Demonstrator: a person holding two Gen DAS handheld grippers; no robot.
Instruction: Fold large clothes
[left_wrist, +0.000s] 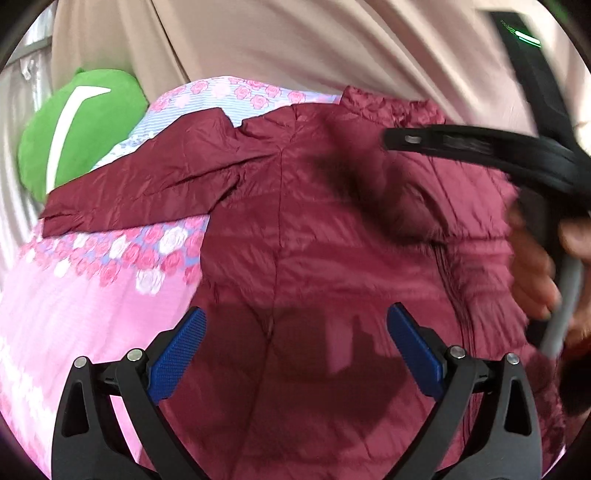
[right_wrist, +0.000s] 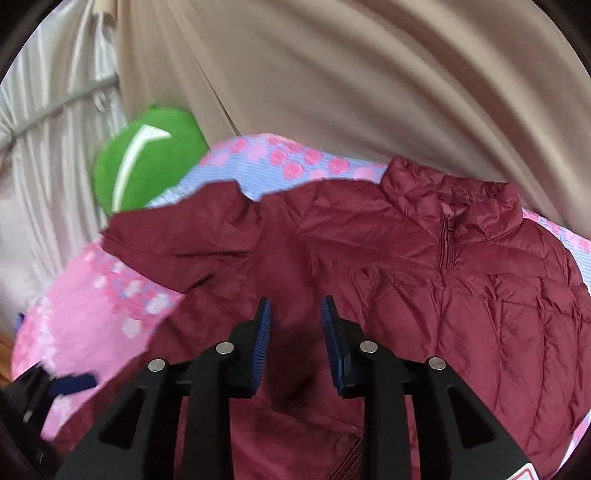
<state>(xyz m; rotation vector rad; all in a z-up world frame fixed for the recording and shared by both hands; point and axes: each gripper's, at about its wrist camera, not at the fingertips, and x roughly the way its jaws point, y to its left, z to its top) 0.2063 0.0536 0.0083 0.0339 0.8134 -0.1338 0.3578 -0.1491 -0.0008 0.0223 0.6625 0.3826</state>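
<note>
In the left wrist view my left tongs stand wide apart with nothing between the blue pads, low in the frame and hovering over the lower body of the maroon puffer jacket. The jacket lies spread on a bed under a pink rose-print bedsheet, one sleeve stretched toward the left of the frame and the collar at the upper right. A green cushion sits at the upper left, beige curtains behind. At the right edge I see the right hand on its rig, blurred. From the sheen and quilting I judge the jacket light, soft and springy, with a slick shell that will slide on itself and puff back after a fold. In the right wrist view my right tongs are narrowly parted, gripping nothing that I can see, over the jacket near the root of the sleeve; the collar and zip sit at the upper right, the bedsheet and cushion at left. I would pinch at a stitched seam, the cuff or the hem, where the fabric is thinner and slips less, and press each fold down.
</note>
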